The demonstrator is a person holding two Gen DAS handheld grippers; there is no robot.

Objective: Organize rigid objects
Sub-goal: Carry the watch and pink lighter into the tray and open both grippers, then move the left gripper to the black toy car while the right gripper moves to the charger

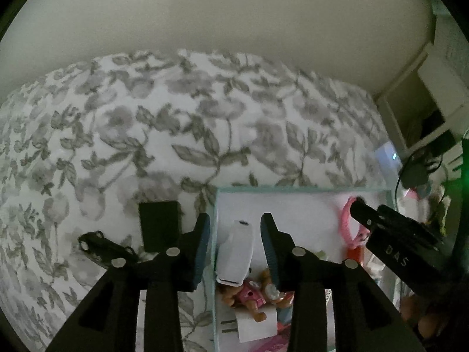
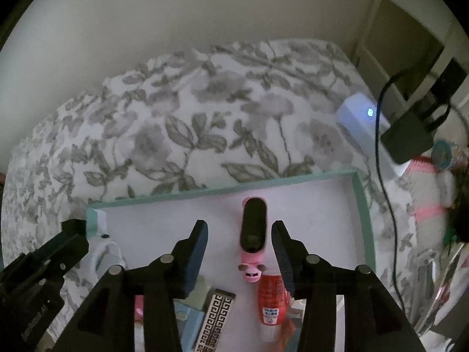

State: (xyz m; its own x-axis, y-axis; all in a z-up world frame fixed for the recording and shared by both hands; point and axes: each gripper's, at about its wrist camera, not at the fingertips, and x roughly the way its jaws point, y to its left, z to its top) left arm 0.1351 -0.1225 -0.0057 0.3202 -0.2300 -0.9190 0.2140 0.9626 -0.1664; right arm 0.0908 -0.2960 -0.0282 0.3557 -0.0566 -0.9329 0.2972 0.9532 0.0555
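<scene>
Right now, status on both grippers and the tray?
Left gripper open over white device. Right gripper open around pink-and-black gadget. Both lie in teal tray. Nothing blocking.

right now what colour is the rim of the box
Teal-green rim around a white inside, clearest in the right wrist view.

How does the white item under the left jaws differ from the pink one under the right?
The white case is plain and wider; the pink toy is slimmer, with a black top and a small face at its near end. The case lies by the tray's left wall, the toy nearer its middle. Both lie loose between open jaws.
</scene>
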